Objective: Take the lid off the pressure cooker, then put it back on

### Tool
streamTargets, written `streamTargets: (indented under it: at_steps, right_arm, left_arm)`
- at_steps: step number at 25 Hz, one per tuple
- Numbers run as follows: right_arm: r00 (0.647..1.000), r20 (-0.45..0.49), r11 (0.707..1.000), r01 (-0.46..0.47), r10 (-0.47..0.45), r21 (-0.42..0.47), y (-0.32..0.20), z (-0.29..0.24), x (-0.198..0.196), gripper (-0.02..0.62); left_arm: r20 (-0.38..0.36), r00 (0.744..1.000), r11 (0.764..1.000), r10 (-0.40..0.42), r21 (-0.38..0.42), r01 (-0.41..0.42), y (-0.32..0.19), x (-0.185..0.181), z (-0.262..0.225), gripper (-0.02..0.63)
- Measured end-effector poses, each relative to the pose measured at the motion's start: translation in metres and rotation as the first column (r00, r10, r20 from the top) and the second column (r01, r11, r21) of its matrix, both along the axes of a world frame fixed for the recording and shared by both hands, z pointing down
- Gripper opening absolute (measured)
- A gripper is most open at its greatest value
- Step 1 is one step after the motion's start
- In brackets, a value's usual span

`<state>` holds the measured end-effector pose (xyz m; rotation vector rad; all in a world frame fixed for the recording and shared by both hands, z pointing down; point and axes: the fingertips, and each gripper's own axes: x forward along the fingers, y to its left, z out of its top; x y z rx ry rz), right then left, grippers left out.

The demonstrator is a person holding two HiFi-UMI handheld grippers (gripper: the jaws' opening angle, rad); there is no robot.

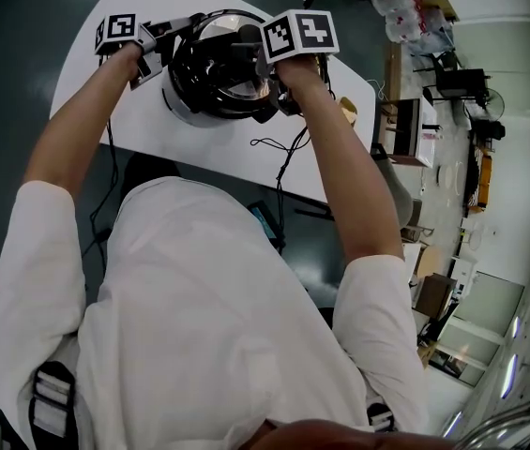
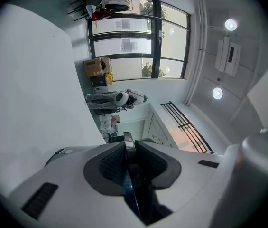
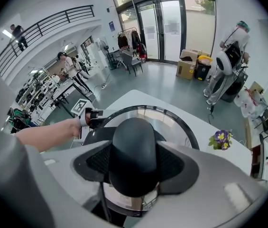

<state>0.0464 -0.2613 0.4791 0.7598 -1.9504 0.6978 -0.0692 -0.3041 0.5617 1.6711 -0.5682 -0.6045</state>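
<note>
Head view: the pressure cooker (image 1: 210, 75) stands on the white counter (image 1: 133, 125), between your two hands. Your left gripper (image 2: 129, 148), at the cooker's left side, has its fingers closed on a thin dark edge, probably the cooker's side handle (image 2: 130, 175). Your right gripper (image 3: 134, 160) points steeply down over the lid (image 3: 183, 122), which lies across the cooker's mouth. Its fingers grip the lid's black knob (image 3: 134, 146) from both sides. A small pot of purple flowers (image 3: 221, 139) stands on the counter beyond.

Glass doors (image 3: 171, 27), grey floor (image 3: 157, 80), balcony railing (image 3: 43, 27)
</note>
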Motion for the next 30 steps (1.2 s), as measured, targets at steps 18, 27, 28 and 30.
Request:
streamTargets:
  at_steps: [18, 27, 28, 30]
  right_arm:
    - [0.995, 0.002, 0.994, -0.096, 0.096, 0.048, 0.000, 0.016, 0.005, 0.281]
    - [1.000, -0.011, 0.999, -0.002, 0.002, 0.048, 0.004, 0.017, 0.001, 0.285]
    - [1.000, -0.018, 0.999, 0.020, -0.019, 0.048, 0.005, 0.017, 0.001, 0.285]
    - [0.997, -0.039, 0.997, 0.071, -0.069, 0.044, 0.007, 0.017, 0.001, 0.285]
  left_arm:
    - [-0.010, 1.000, 1.000, 0.007, 0.007, -0.007, 0.001, 0.003, -0.007, 0.081]
    - [0.000, 1.000, 1.000, -0.001, -0.004, 0.001, -0.002, -0.001, 0.001, 0.081]
    - [0.000, 1.000, 1.000, 0.001, -0.003, -0.001, -0.001, 0.000, -0.002, 0.081]
    - [0.001, 1.000, 1.000, 0.002, -0.003, -0.002, 0.000, 0.000, -0.002, 0.081]
